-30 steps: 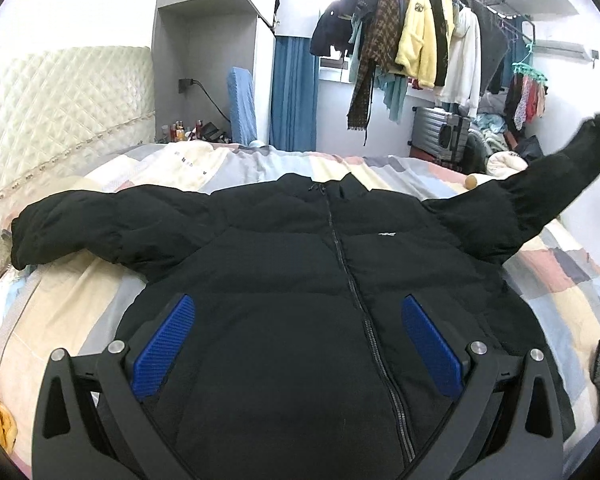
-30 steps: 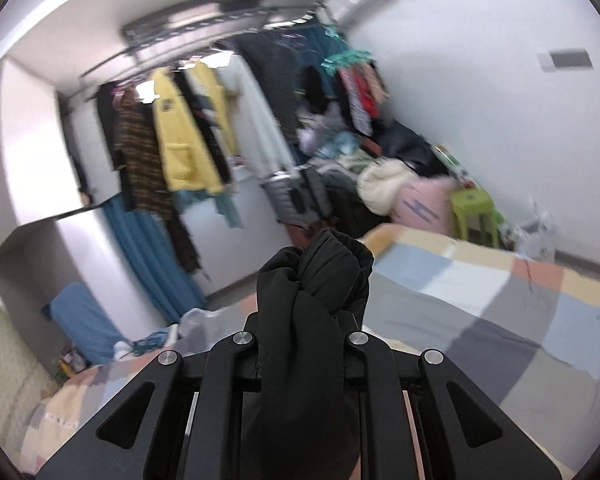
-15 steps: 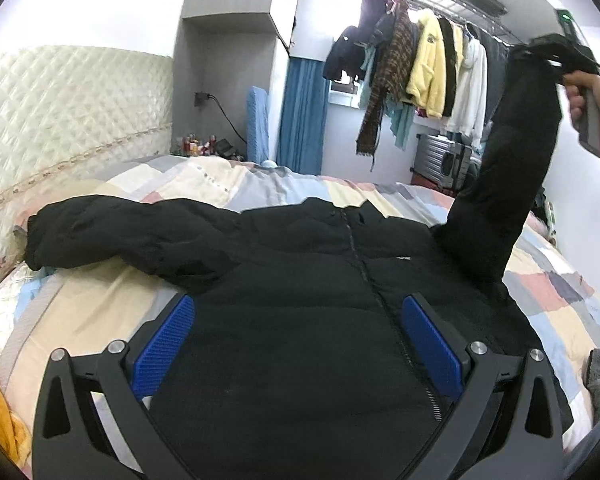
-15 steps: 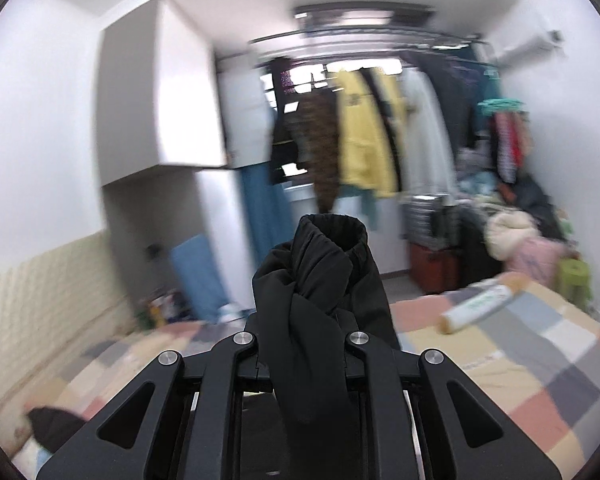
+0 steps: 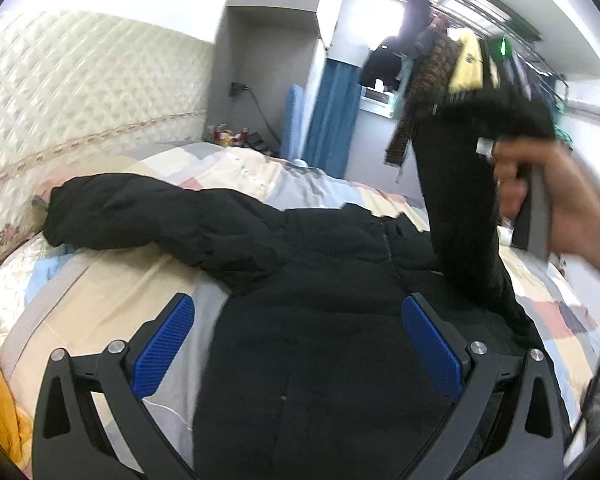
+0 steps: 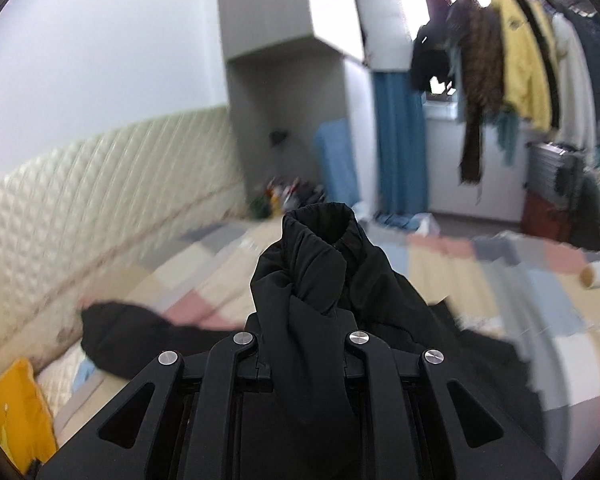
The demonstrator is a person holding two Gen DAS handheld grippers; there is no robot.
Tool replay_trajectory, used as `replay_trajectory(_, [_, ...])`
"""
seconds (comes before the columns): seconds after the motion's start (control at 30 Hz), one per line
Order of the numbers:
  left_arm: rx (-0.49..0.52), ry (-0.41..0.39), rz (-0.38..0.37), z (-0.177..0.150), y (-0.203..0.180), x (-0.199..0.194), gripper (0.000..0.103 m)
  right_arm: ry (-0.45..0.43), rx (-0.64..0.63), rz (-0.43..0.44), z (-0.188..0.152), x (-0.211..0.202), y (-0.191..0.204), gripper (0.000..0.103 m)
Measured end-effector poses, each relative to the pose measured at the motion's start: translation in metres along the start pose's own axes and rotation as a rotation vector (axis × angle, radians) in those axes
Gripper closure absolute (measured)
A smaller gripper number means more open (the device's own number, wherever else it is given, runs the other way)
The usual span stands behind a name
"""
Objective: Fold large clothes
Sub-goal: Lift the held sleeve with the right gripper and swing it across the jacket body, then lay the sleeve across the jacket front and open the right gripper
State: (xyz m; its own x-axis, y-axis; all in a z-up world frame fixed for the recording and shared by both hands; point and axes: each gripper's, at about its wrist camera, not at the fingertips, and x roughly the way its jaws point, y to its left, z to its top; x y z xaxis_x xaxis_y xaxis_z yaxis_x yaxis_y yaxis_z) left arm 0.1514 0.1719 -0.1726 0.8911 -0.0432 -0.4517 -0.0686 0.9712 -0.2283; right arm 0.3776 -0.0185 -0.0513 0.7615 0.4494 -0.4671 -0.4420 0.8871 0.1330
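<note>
A large black puffer jacket [image 5: 324, 332] lies face up on the bed, zipper up the middle. Its left sleeve [image 5: 148, 216] stretches out flat toward the headboard. My left gripper [image 5: 296, 340] is open and empty, hovering over the jacket's lower body, blue pads [image 5: 166, 344] wide apart. My right gripper [image 6: 302, 320] is shut on the cuff of the right sleeve [image 6: 316, 252]. In the left wrist view that sleeve [image 5: 456, 200] is lifted high above the jacket's chest, held by the right gripper [image 5: 500, 120] in a hand.
The bed has a pastel patchwork cover [image 5: 112, 300] and a quilted cream headboard [image 5: 80, 100]. A yellow cushion [image 6: 16, 412] lies at the bed's near left corner. A rack of hanging clothes [image 6: 512, 52], a blue curtain [image 6: 400, 140] and a suitcase [image 6: 552, 188] stand beyond the bed.
My right gripper has carried the right sleeve up from the bed's right side and swung it left, over the jacket's chest. My left gripper has drifted a little left and stayed open.
</note>
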Motion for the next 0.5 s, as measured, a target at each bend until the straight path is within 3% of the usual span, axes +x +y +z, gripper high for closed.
replay_trajectory(0.33, [-0.070,0.024,0.027,-0.003,0.030,0.016,0.000,0.195,-0.010,0.074,-0.106,0.112,0.029,0.090])
replay_trajectory(0.5, [-0.058,0.055,0.016,-0.008,0.030,0.029,0.000,0.269,-0.010,0.081,-0.152,0.144,0.034,0.090])
